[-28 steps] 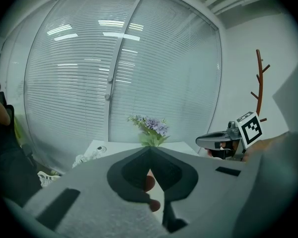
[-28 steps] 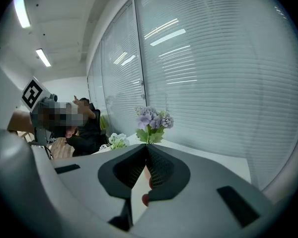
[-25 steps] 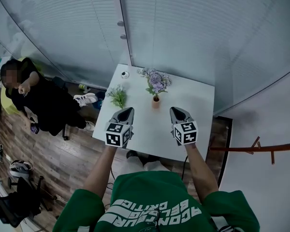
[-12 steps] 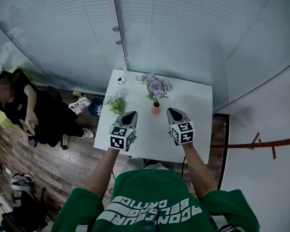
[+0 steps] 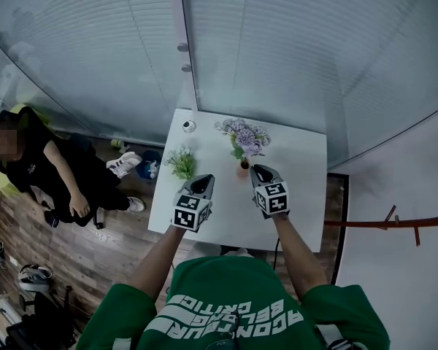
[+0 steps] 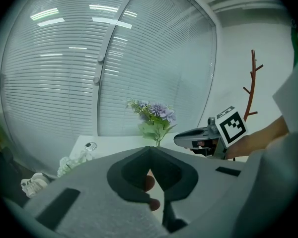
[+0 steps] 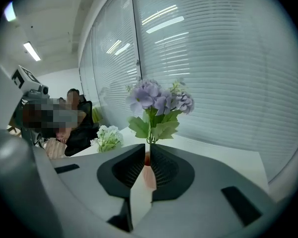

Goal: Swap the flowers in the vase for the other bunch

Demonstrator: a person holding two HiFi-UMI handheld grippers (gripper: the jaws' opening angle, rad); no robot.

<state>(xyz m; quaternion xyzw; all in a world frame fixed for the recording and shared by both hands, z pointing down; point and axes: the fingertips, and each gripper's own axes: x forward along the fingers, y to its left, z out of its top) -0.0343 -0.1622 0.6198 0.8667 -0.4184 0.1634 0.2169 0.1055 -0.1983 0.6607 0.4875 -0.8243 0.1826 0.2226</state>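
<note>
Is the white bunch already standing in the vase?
No, the vase holds the purple bunch, while the white bunch sits on the table beside it.

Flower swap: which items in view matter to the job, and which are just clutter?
Job:
- purple flowers in the vase
- white bunch lying on the table

Lying about:
- small round object at the table's far corner
- branch-shaped coat rack beside the table
- seated person off to the side
</note>
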